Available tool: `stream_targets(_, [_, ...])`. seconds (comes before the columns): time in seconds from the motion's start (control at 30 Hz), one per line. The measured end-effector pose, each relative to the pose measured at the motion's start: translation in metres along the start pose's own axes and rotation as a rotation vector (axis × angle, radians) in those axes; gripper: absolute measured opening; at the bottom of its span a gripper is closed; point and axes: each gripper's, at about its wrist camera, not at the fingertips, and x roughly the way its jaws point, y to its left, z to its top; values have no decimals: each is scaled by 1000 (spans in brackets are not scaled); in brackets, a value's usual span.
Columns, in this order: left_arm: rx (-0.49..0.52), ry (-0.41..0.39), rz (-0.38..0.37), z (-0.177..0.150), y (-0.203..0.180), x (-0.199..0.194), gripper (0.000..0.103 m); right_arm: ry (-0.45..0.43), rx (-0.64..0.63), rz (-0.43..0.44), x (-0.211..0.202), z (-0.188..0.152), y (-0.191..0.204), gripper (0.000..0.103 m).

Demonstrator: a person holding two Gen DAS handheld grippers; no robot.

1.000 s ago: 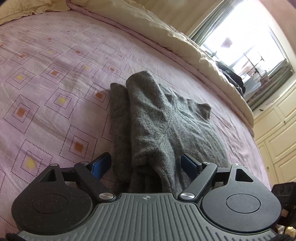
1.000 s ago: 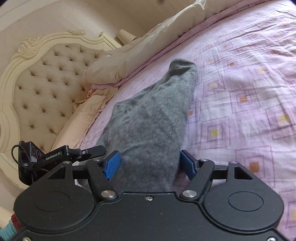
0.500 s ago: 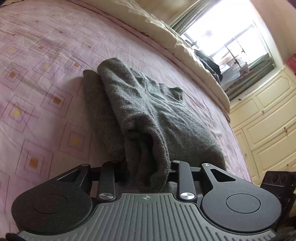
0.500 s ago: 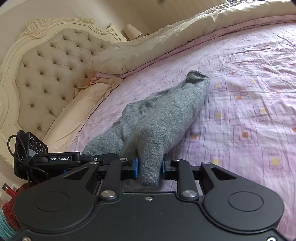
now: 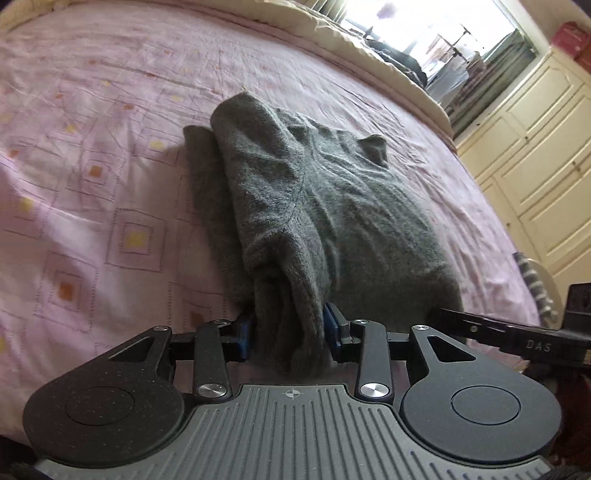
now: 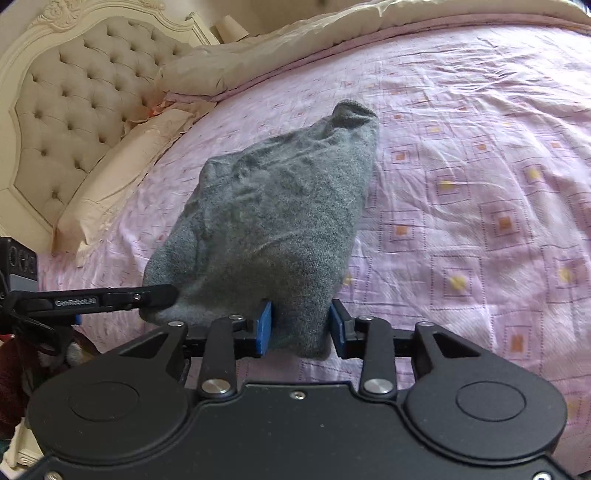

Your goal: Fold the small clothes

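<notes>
A grey knit garment (image 5: 314, 206) lies folded lengthways on the pink patterned bedspread (image 5: 110, 206). In the left wrist view its near end is bunched between the blue pads of my left gripper (image 5: 290, 330). The jaws are opening, but the pads still press on the bunch. In the right wrist view the other near corner of the garment (image 6: 273, 221) sits between the pads of my right gripper (image 6: 301, 326). Those jaws are opening too, and the cloth there looks relaxed rather than pinched. The far cuff (image 6: 352, 110) points up the bed.
A cream tufted headboard (image 6: 62, 103) and pillows (image 6: 110, 184) stand to the left in the right wrist view. A cream duvet (image 5: 369, 62) runs along the bed's far edge, beside a window (image 5: 424, 26) and cream cupboards (image 5: 535, 155). A black bar of the other gripper (image 5: 517, 334) reaches in from the right.
Both grippers stood wide around the garment's near edge, then clamped on it and travelled sideways with it. Both now stand wider than half a second ago, the right more so.
</notes>
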Motion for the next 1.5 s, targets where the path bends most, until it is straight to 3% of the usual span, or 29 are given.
stream_targets(0.1, [27,-96,59,3,-7,-26,39,-72,-31,-28,-17,-1,5,55])
stream_targets(0.23, [64,-221,91,18,-16,-42,64,-159,-99,-60,-27,2,17,55])
stream_targets(0.27, [51,-228,88,19,-18,-40,68,-171,-107,-60,-28,4,20,55])
stream_targets(0.47, [-43,-200,83,43,-12,6,68,-215,-154,-44,-27,6,32,56])
stream_targets(0.53, [-41,-188,121,50,-11,20,66,-219,-179,-42,-25,7,36,56])
stream_targets(0.6, [-72,-175,123,51,-7,28,41,-217,-209,-36,-20,10,39,56])
stream_targets(0.63, [-95,-177,120,50,-4,31,18,-217,-234,-33,-17,12,41,50])
stream_targets(0.7, [-132,-212,133,44,3,30,14,-220,-296,-49,-9,18,46,32])
stream_targets(0.77, [-156,-235,149,37,11,27,7,-231,-343,-63,2,26,50,31])
stream_targets(0.9, [-208,-244,167,23,27,18,7,-223,-345,-116,39,44,46,30])
stream_targets(0.97, [-212,-248,161,18,31,15,7,-172,-317,-150,64,49,37,30])
stream_targets(1.03, [-197,-249,179,16,30,13,7,-127,-282,-131,83,48,28,30])
stream_targets(1.2, [-160,-226,221,14,31,7,7,-139,-302,-123,80,43,30,31])
stream_targets(1.33, [-62,-318,285,22,12,-22,7,-148,-300,-112,78,40,26,32])
stream_targets(1.4, [8,-369,271,32,-5,-34,7,-148,-298,-111,78,41,27,33])
stream_targets(1.5, [121,-376,225,48,-33,-32,11,-149,-296,-108,77,41,28,34])
